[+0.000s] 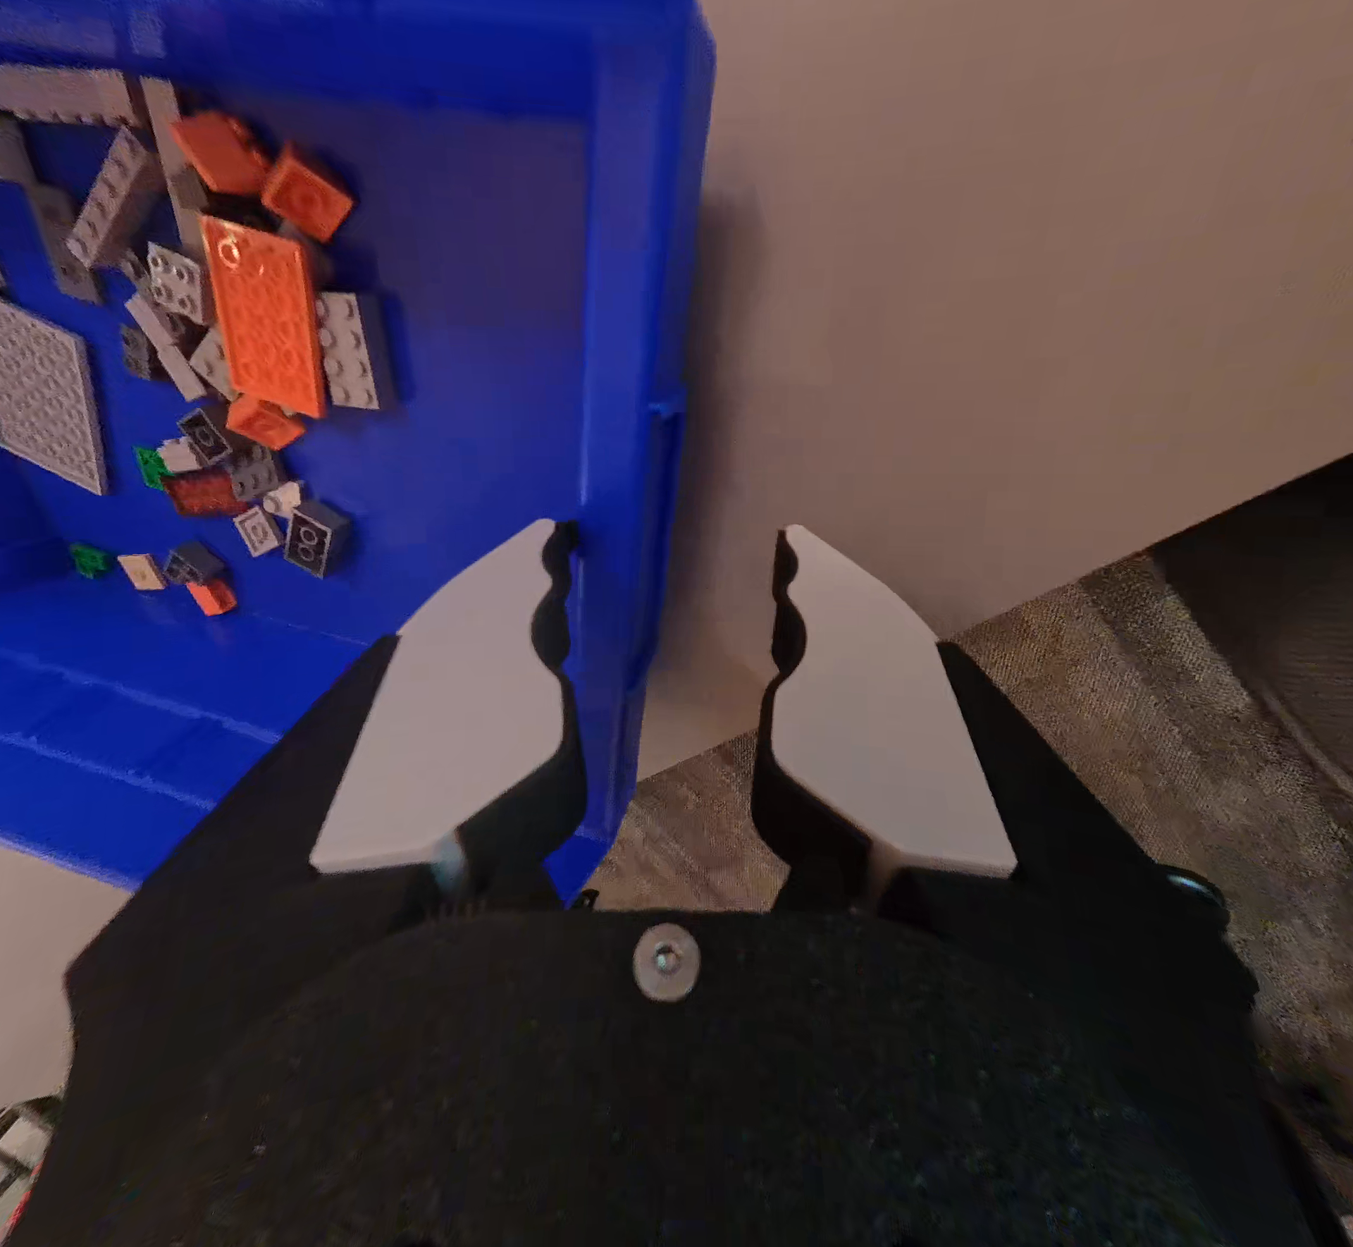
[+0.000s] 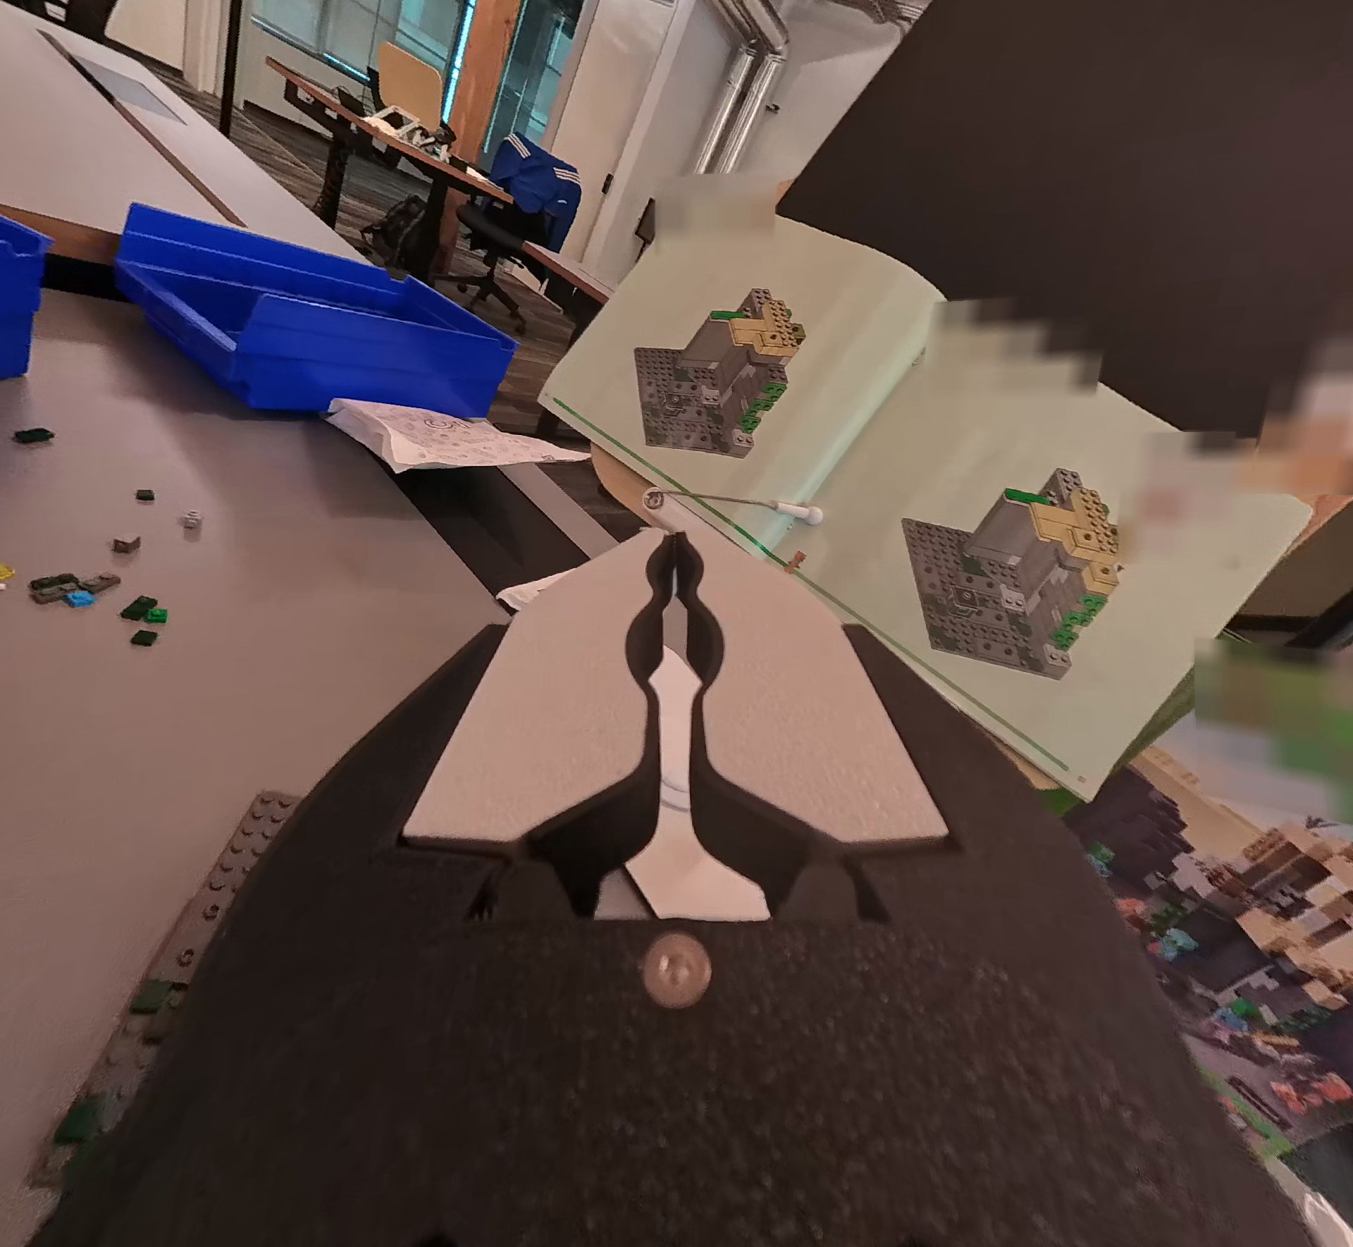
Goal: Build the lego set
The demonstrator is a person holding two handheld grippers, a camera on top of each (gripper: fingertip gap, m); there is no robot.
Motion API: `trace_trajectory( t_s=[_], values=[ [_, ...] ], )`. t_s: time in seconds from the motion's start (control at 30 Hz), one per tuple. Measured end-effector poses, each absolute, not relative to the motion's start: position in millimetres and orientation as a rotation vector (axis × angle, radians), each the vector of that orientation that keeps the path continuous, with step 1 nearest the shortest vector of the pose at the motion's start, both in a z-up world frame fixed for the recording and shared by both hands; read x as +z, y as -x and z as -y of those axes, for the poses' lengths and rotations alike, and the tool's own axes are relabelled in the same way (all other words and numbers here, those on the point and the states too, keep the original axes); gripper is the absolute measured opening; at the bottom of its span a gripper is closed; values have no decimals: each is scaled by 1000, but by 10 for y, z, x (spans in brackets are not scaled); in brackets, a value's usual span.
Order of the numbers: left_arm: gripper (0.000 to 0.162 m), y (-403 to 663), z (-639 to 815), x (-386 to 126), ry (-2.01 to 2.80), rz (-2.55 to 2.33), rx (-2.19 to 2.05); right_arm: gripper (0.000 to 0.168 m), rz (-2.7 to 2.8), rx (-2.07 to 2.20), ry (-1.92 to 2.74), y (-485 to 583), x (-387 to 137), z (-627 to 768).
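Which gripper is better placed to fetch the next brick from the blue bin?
Left. The left gripper is open at the blue bin's rim, beside the bricks. The right gripper is shut, pointing toward the instruction booklet.

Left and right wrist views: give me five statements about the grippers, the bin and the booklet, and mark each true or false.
1. The left gripper is open with nothing between its fingers. True.
2. The blue bin under the left gripper holds only green bricks. False: it holds mostly grey and orange ones, with the large orange plate lying on top of the pile.
3. The right gripper is wide open. False: its fingertips are together.
4. The instruction booklet is open, showing pictures of a grey model.
True.
5. The small loose pieces on the table lie inside a bin. False: they lie on the bare tabletop.
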State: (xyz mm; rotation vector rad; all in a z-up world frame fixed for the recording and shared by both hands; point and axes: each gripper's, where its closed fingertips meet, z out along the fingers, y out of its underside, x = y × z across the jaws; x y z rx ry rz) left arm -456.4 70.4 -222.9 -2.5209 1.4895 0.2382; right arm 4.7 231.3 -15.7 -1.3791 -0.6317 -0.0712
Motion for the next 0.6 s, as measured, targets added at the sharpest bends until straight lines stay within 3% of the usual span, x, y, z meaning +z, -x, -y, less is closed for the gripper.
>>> trace_trajectory(
  t_s=[0.13,0.6],
  values=[
    [27,4750,-789,-2283,2457,-1609,462,0,663,-73,1382,-1,-212,-2318],
    [30,4779,-899,-2281,1999,-1532,1137,0,723,-85,1370,114,-252,-2277]
  ],
)
